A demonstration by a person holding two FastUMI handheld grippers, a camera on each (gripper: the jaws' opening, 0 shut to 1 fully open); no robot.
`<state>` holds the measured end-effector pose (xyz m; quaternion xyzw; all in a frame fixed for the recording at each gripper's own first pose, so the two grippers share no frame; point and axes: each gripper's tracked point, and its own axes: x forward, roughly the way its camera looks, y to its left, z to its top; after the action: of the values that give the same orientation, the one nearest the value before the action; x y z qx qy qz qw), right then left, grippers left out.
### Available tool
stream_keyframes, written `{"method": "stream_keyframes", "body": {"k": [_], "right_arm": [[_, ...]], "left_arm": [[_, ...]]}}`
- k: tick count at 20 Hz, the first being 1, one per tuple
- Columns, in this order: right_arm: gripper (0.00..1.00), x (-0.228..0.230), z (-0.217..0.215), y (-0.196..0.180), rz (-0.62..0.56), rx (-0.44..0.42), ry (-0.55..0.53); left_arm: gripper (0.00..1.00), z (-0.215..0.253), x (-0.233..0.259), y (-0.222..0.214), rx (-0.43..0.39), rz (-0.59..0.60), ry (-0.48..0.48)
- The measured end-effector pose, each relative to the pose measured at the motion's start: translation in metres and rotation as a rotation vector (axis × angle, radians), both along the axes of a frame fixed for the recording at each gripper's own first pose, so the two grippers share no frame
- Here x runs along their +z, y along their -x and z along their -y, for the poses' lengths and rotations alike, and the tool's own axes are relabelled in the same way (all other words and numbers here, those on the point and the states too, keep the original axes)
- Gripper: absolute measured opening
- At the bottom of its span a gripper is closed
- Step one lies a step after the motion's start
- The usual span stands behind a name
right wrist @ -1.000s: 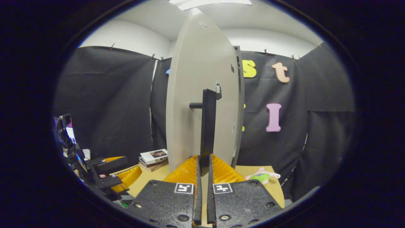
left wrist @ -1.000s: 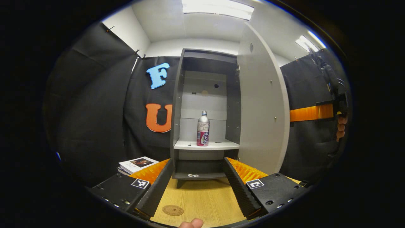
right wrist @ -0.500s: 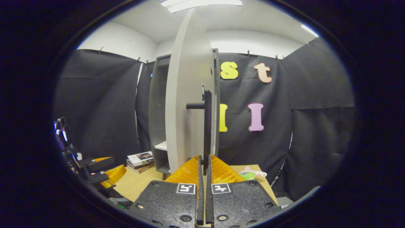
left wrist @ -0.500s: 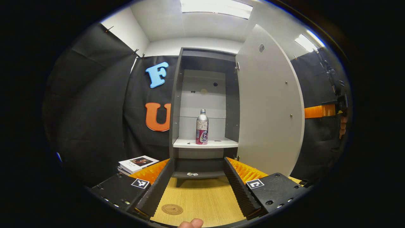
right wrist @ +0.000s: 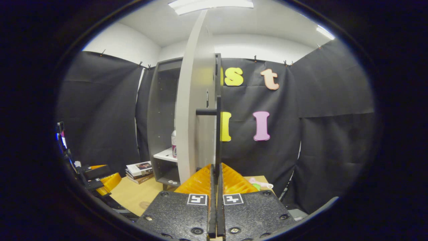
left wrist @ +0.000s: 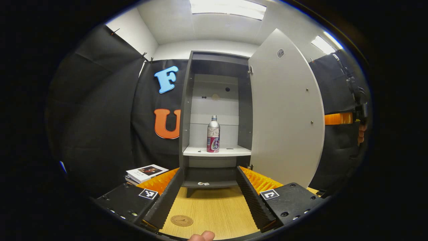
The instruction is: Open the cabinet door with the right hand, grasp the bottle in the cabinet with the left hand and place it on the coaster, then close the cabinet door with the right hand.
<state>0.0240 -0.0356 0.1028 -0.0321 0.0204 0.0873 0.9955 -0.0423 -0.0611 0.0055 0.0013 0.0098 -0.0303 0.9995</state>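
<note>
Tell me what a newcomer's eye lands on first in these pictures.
The tall grey cabinet door swung wide open, on the right of the left gripper view. Inside, a lone silver and red bottle stands upright on the white shelf. In the right gripper view, the right gripper is shut on the door's black handle.

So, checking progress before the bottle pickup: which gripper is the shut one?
The right gripper, clamped on the door handle; the left gripper gapes open.

Black cloth walls (left wrist: 100,110), white ceiling with lit panels (left wrist: 227,8), wooden tabletop (left wrist: 214,211).
</note>
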Motion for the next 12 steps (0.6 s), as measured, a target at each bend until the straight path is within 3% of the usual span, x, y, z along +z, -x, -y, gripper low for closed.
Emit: {"method": "stream_keyframes", "body": {"k": [3,8,11,12], "right_arm": [[0.05,0.006,0.001,0.01,0.035,0.014,-0.014],[0.08,0.015,0.032,0.017,0.08,-0.056,0.005],[0.38,0.01,0.036,0.011,0.073,-0.064,0.019],[0.58,0.009,0.038,0.01,0.074,-0.076,0.018]], "left_arm": [[0.95,-0.005,0.003,0.005,0.023,0.012,-0.005],[0.95,-0.016,0.004,0.007,0.066,0.022,-0.014],[0.95,-0.013,0.003,0.006,0.067,0.016,-0.002],[0.95,-0.012,0.003,0.005,0.065,0.015,-0.001]]}}
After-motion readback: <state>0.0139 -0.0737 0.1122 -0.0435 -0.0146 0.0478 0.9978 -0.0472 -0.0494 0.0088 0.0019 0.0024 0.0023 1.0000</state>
